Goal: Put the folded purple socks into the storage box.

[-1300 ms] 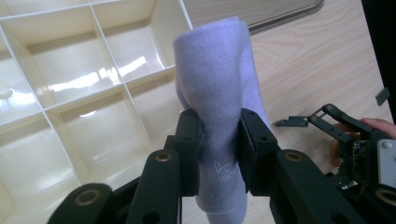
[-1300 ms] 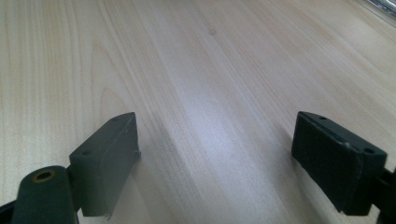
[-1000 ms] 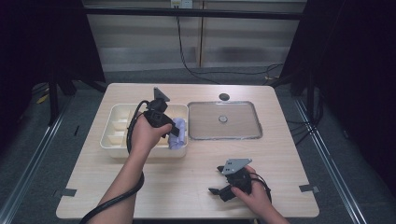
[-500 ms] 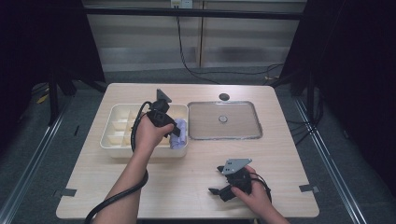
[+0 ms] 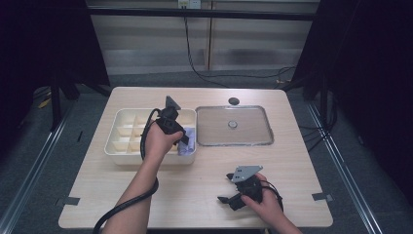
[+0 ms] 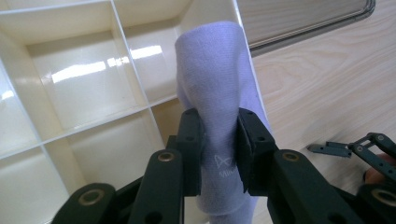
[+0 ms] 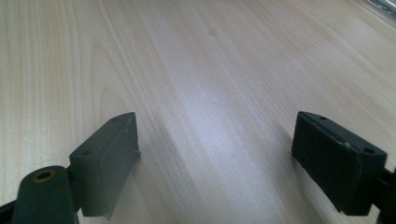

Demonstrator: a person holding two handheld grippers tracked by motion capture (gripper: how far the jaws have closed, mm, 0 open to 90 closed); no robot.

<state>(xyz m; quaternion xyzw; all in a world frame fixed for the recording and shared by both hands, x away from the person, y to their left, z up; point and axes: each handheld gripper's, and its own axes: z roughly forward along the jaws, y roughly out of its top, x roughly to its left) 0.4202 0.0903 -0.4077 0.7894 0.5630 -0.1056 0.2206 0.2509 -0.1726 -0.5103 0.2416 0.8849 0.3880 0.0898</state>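
Note:
A lavender folded cloth with a small white logo is pinched upright between my left gripper's jaws. In the high view that left gripper hangs over the right end of a cream compartment tray, with the cloth at the tray's near right corner. The compartments I can see hold nothing. My right gripper rests low on the wooden table near its front right. Its jaws stand wide apart over bare wood.
A shallow metal tray lies right of the cream tray, with a small round piece near its middle. A dark round disc sits on the table behind it. The right gripper also appears far off in the left gripper view.
My left gripper, still holding the cloth, has shifted slightly right and nearer over the tray's right end. The right gripper has not moved.

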